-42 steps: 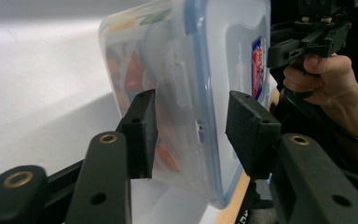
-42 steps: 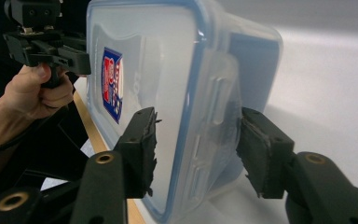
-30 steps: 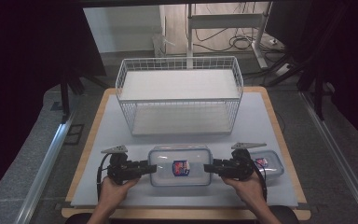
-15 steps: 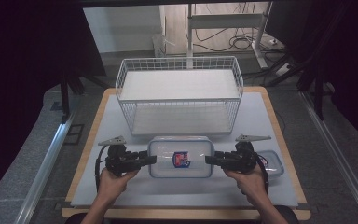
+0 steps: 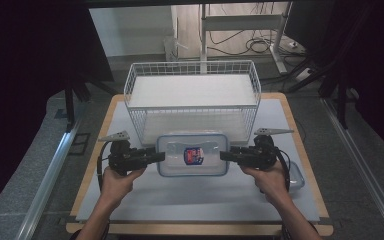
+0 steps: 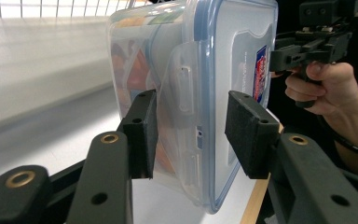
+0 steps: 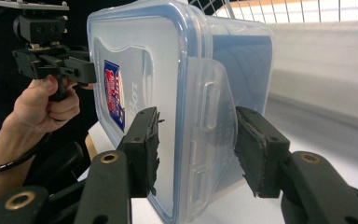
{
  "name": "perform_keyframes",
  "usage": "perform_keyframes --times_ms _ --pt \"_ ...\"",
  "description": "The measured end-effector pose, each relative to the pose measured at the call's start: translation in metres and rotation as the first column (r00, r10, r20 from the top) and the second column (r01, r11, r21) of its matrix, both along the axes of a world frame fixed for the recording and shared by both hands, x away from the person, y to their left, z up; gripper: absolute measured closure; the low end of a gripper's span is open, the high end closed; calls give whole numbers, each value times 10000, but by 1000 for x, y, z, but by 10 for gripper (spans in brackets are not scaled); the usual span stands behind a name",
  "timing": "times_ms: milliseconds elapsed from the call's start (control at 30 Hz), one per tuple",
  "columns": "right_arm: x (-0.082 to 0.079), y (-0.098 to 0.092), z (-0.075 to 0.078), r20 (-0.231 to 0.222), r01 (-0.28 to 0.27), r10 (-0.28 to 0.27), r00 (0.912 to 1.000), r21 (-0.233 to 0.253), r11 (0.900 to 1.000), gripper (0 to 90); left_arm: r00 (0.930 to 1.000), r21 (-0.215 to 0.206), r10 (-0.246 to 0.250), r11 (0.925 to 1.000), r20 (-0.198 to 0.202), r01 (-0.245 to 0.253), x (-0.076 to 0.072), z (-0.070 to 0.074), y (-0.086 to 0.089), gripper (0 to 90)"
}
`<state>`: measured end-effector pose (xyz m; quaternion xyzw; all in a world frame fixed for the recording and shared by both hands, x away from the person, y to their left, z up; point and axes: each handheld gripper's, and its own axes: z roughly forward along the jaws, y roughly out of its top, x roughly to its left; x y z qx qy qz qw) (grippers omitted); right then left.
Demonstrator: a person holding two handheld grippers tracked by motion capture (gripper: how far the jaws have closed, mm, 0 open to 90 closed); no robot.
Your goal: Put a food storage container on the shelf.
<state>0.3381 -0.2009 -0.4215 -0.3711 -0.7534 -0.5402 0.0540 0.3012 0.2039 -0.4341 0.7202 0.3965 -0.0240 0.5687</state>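
A clear plastic container with a blue-rimmed lid and a red-and-blue label hangs just in front of the white wire basket. My left gripper is shut on its left end and my right gripper on its right end. In the left gripper view my own jaws straddle the container's side latch, one pad under the box and one over the lid. The right gripper view has the same hold on the opposite latch. Each view catches the other hand's gripper beyond the container.
A second clear, blue-rimmed box lies on the grey mat behind the right hand. The wire basket stands at the back of the mat with a white floor inside. Dark panels flank the table, and cables lie on the floor beyond.
Both grippers have carried the container away from the person, from the front of the mat to just before the basket's front wall. The second box at the right stayed put.
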Motion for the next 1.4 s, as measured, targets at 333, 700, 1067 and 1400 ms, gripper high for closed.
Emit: perform_keyframes --times_ms 333,700,1067,1400 --pt "14 3 18 87 -8 5 10000 314 9995 515 9999 -260 -106 9996 22 107 13 20 7 561" --pt "33 4 48 322 41 -62 9995 650 9979 524 9997 -274 -117 9995 211 123 33 51 10 561" --pt "57 8 78 450 173 -208 9988 757 9970 522 9995 -279 -94 9996 300 102 60 80 13 560" --pt "82 13 102 651 375 -429 9970 826 9959 520 9989 -475 -24 9989 470 46 87 100 17 560"
